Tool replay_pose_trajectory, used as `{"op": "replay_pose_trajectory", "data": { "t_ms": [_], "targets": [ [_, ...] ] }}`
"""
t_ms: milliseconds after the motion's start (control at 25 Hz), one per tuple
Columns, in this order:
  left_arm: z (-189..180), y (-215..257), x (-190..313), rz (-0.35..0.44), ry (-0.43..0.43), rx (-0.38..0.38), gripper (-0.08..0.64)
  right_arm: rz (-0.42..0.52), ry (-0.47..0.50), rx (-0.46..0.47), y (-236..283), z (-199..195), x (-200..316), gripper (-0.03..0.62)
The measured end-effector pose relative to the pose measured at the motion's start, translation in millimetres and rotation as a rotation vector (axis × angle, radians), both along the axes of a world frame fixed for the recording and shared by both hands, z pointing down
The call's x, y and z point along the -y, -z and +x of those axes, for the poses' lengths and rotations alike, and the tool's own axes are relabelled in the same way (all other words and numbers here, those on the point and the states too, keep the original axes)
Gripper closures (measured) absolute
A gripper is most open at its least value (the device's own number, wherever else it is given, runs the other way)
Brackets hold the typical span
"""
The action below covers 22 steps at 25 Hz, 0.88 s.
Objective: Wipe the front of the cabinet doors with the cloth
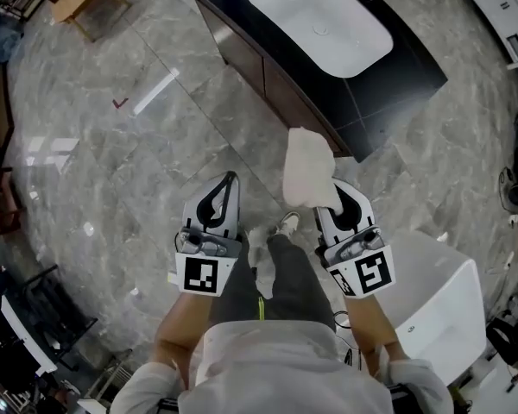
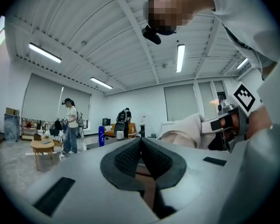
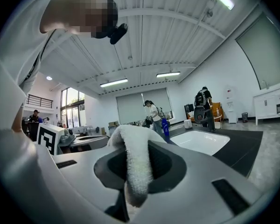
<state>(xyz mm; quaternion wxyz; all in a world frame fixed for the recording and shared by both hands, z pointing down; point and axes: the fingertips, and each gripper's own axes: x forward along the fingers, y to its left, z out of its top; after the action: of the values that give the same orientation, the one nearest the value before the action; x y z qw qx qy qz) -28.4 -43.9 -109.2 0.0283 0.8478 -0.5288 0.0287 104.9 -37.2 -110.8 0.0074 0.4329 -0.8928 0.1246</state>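
Observation:
A white cloth (image 1: 307,169) sticks up from my right gripper (image 1: 335,188), whose jaws are shut on it; in the right gripper view the cloth (image 3: 136,162) folds down between the dark pads. My left gripper (image 1: 227,184) is shut with nothing in it, its pads (image 2: 130,158) pressed together. Both grippers are held in front of the person's body, above the floor. The dark cabinet (image 1: 242,54) with brown door fronts stands ahead, carrying a black top and a white sink (image 1: 321,22). The cloth hangs just short of the cabinet's near corner.
Grey marble floor (image 1: 112,179) spreads to the left. A white tub-like unit (image 1: 445,317) stands at the right, close to my right arm. Black racks (image 1: 34,317) sit at the lower left. Other people (image 2: 71,125) and a small wooden table (image 2: 43,148) are far off.

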Motion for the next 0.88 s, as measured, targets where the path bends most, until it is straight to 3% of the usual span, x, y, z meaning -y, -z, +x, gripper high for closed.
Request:
{"op": "replay_pose_trajectory", "data": {
  "t_ms": [240, 480, 720, 880],
  "targets": [
    [-22, -145, 44, -0.003, -0.039, 0.008, 0.541, 0.012, -0.030, 0.022, -133, -33, 39, 0.522],
    [-32, -317, 79, 0.007, -0.112, 0.031, 0.541, 0.083, -0.146, 0.047, -278, -48, 87, 0.522],
    [-42, -397, 119, 0.108, -0.104, 0.037, 0.541, 0.172, -0.150, 0.022, -369, -62, 124, 0.522],
    [-40, -435, 135, 0.120, -0.106, 0.038, 0.541, 0.213, -0.155, -0.016, -409, -69, 144, 0.522]
  ]
}}
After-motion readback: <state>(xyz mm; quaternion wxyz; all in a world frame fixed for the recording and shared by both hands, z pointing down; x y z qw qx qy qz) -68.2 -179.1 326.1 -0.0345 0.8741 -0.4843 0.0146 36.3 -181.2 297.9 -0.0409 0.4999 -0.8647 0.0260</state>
